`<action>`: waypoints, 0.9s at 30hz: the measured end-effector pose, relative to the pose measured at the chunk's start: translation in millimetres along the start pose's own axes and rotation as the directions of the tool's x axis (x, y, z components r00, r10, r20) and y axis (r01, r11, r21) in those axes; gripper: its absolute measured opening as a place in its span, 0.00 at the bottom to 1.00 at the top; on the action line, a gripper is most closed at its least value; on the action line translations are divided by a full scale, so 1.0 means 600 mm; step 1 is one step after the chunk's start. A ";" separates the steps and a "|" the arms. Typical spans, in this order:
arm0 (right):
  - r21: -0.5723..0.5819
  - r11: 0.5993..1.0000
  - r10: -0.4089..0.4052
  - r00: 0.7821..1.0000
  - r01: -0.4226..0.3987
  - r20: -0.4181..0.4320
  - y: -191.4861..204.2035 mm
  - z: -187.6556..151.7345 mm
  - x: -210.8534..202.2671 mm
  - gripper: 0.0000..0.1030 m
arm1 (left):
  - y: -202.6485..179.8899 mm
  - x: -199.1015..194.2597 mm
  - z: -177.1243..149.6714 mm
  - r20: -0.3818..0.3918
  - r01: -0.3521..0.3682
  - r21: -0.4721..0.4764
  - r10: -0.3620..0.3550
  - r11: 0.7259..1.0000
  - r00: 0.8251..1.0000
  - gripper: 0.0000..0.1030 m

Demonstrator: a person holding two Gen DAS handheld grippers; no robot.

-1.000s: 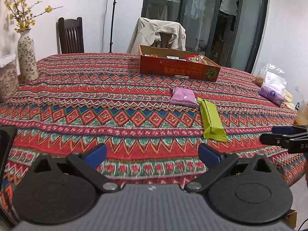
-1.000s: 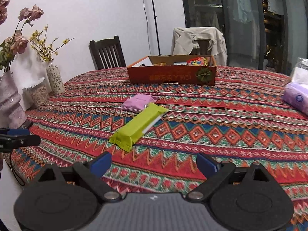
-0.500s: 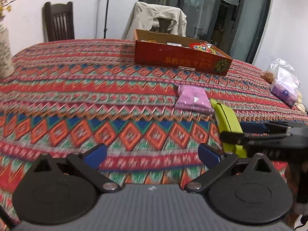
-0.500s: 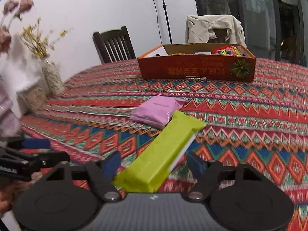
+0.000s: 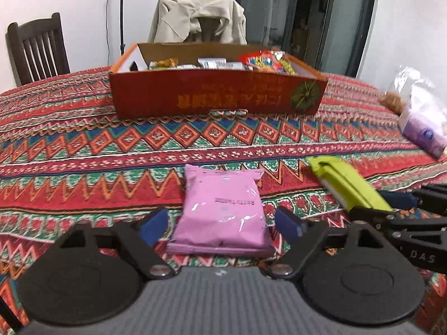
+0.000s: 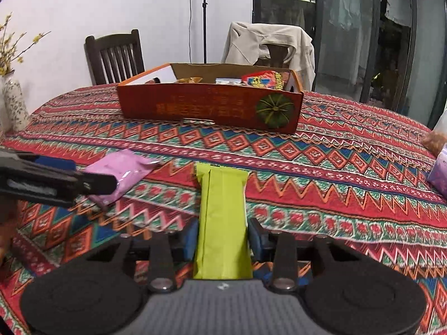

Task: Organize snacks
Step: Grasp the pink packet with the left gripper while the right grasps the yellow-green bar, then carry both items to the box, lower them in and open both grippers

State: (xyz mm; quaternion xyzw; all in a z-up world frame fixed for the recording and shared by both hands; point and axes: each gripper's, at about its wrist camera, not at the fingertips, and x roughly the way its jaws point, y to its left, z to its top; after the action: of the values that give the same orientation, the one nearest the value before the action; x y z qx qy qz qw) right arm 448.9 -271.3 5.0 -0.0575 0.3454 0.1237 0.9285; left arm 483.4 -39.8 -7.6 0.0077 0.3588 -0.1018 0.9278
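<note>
A pink snack packet (image 5: 222, 209) lies flat on the patterned tablecloth between the open fingers of my left gripper (image 5: 222, 223), which do not touch it. It also shows in the right wrist view (image 6: 123, 171). My right gripper (image 6: 222, 240) is shut on a long lime-green snack bar (image 6: 222, 217); the bar also shows in the left wrist view (image 5: 346, 184). An orange-red cardboard box (image 5: 218, 97) holding several snacks stands further back; it also shows in the right wrist view (image 6: 209, 107).
A bag of purple and white packs (image 5: 421, 125) lies at the right table edge. A vase with flowers (image 6: 12, 103) stands far left. A wooden chair (image 6: 114, 55) and a chair draped with a beige jacket (image 5: 197, 19) stand behind the table.
Both grippers moved forward over the table. The left one came around the pink packet. The right one closed its fingers on the green bar.
</note>
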 end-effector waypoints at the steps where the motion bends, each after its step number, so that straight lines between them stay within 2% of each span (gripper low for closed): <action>1: 0.000 1.000 0.002 1.000 -0.002 0.000 -0.004 0.001 0.004 0.37 | -0.004 0.003 0.000 0.013 -0.027 0.004 0.027 1.000 1.000 0.73; 5: 0.023 1.000 0.020 1.000 -0.020 0.020 -0.016 0.004 0.011 0.39 | -0.008 0.005 -0.001 0.025 -0.035 0.014 0.035 0.999 0.999 0.59; 10: 0.043 0.998 0.033 0.999 -0.034 0.039 -0.016 0.001 0.008 0.34 | -0.022 -0.019 0.008 0.018 0.011 -0.007 -0.011 1.000 1.000 0.59; 16: 0.046 0.996 0.070 0.996 -0.072 0.057 0.002 -0.024 -0.040 0.34 | -0.034 -0.103 -0.016 0.071 0.026 0.001 -0.026 1.000 0.997 0.59; 27: 0.011 0.996 0.086 0.988 -0.088 0.130 0.049 -0.079 -0.201 0.34 | -0.014 -0.285 -0.095 0.158 0.027 -0.076 -0.014 0.997 0.987 0.59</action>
State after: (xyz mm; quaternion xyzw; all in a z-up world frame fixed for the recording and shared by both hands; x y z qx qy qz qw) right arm 322.8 -275.2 47.6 -0.0263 0.2876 0.1645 0.9431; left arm 320.5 -11.9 65.0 -0.0404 0.2882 -0.0975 0.9517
